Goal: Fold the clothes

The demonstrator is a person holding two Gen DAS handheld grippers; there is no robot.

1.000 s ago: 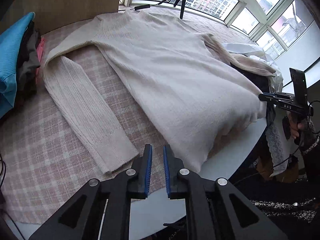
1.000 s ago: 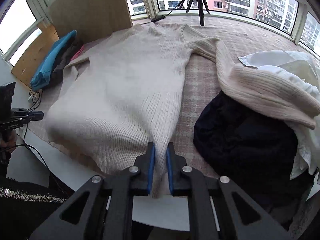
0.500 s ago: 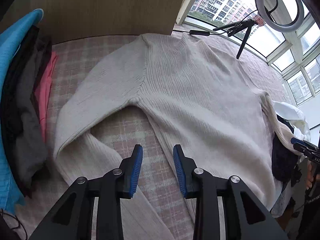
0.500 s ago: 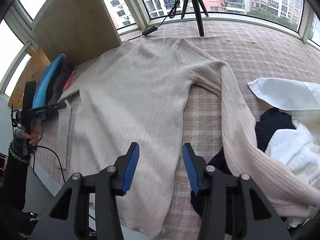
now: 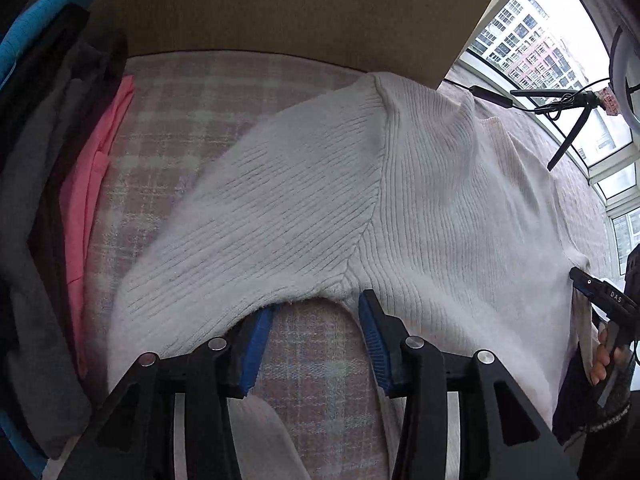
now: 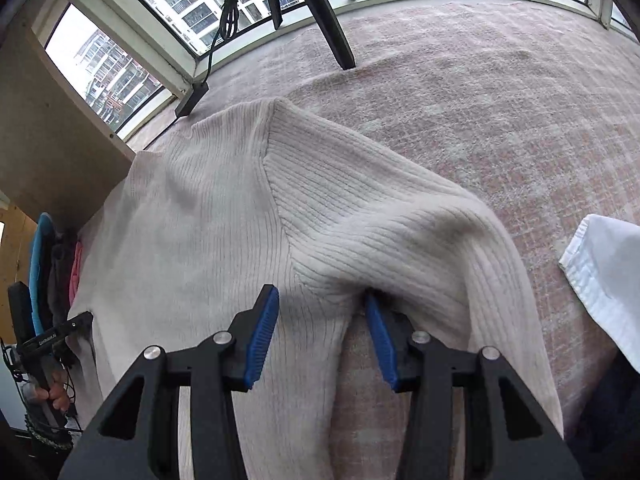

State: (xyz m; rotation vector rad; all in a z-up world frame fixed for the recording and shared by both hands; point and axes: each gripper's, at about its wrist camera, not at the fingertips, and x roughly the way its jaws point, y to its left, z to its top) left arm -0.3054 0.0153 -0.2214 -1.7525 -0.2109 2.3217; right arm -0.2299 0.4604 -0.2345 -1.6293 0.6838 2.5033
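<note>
A cream ribbed sweater point(image 5: 400, 200) lies spread flat on the pink checked tablecloth point(image 5: 168, 120). My left gripper point(image 5: 316, 312) is open at the sweater's left armpit, its fingers straddling the seam where sleeve meets body, low over the cloth. My right gripper point(image 6: 320, 312) is open at the other armpit of the sweater point(image 6: 224, 216), one blue pad over the body, the other tucked under the sleeve's fold. Nothing is clamped in either one. The right gripper point(image 5: 600, 296) also shows at the left view's right edge, held by a hand.
A stack of folded clothes, blue, grey, black and pink point(image 5: 52, 184), sits left of the sweater. A wooden board point(image 5: 280, 8) stands behind. A tripod point(image 6: 320, 12) and cable point(image 6: 212, 40) are at the window side. A white garment point(image 6: 604, 276) lies to the right.
Both grippers have moved forward from the sweater's hem up to its armpits and dropped closer to the cloth. Both went from shut to open.
</note>
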